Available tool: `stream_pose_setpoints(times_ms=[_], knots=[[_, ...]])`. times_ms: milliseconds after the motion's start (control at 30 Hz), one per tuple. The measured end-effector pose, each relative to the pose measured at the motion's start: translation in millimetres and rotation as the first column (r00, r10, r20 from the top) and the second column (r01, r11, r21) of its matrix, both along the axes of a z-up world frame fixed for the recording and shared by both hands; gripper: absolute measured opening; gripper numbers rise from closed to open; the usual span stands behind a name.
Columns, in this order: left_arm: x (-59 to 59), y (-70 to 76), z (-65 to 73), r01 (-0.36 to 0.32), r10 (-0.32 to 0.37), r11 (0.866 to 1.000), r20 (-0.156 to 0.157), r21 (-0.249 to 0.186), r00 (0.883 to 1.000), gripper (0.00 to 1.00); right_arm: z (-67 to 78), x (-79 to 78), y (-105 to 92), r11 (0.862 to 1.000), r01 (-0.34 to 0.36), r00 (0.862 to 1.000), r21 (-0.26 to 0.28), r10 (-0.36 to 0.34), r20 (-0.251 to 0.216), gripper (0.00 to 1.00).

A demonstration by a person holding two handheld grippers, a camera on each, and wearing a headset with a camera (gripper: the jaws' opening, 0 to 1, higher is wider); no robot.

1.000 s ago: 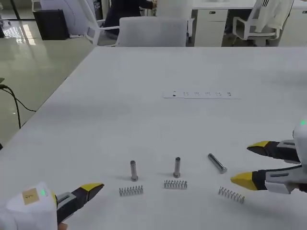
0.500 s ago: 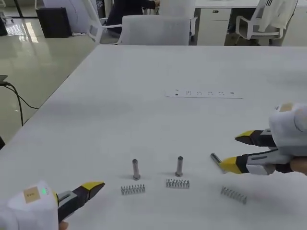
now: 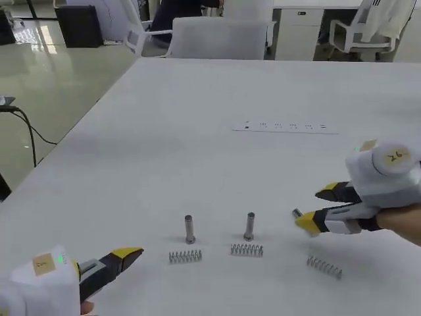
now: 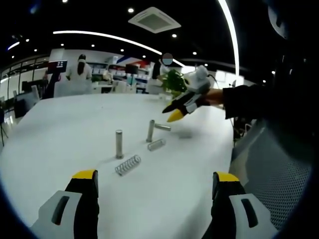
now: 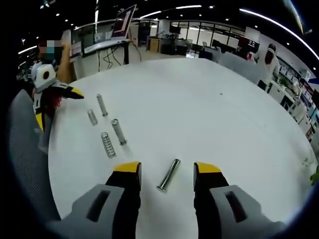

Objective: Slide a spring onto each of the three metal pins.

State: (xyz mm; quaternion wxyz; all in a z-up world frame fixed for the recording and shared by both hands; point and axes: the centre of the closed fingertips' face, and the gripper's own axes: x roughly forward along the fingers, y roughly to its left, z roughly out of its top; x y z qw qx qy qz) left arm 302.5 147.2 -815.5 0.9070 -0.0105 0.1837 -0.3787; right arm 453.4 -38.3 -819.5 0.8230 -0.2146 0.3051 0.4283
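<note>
Our right tongs (image 3: 308,209) are over at the right of the head view, jaws apart, nothing clamped. In the right gripper view the lying pin (image 5: 168,175) is flat on the worktop (image 3: 197,145), right between the two yellow tips; we can't tell if it touches either one. Our left tongs (image 4: 155,175) sit at the lower left of the head view, jaws wide apart too and empty. Between the two tongs, low in the head view, the left pin (image 3: 189,228) and middle pin (image 3: 249,226) stand upright. The left spring (image 3: 185,257) and middle spring (image 3: 247,249) lie on their sides, one just below each pin. The right spring (image 3: 324,266) lies at the lower right, below the right tongs and apart from them.
</note>
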Motion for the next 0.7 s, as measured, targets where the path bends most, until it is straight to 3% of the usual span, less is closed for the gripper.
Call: stream_pose_setpoints(times_ms=[233, 467, 700], knots=[[0.5, 3.2, 0.0, -0.010, 0.010, 1.000, -0.001, 0.001, 1.000, 0.92, -10.3, 6.4, 6.5, 1.000, 0.022, 1.000, -0.021, -0.023, -0.021, 0.29], [-0.5, 3.4, -2.1, -0.011, 0.011, 1.000, -0.007, 0.001, 1.000, 0.92, -25.0, 12.2, 4.3, 0.996, 0.074, 0.994, -0.056, -0.078, -0.071, 0.26], [-0.6, 3.9, -3.6, -0.011, 0.011, 1.000, -0.010, 0.002, 1.000, 0.92, -27.4, 14.6, 7.5, 0.993, 0.099, 0.991, -0.068, -0.105, -0.089, 0.20]])
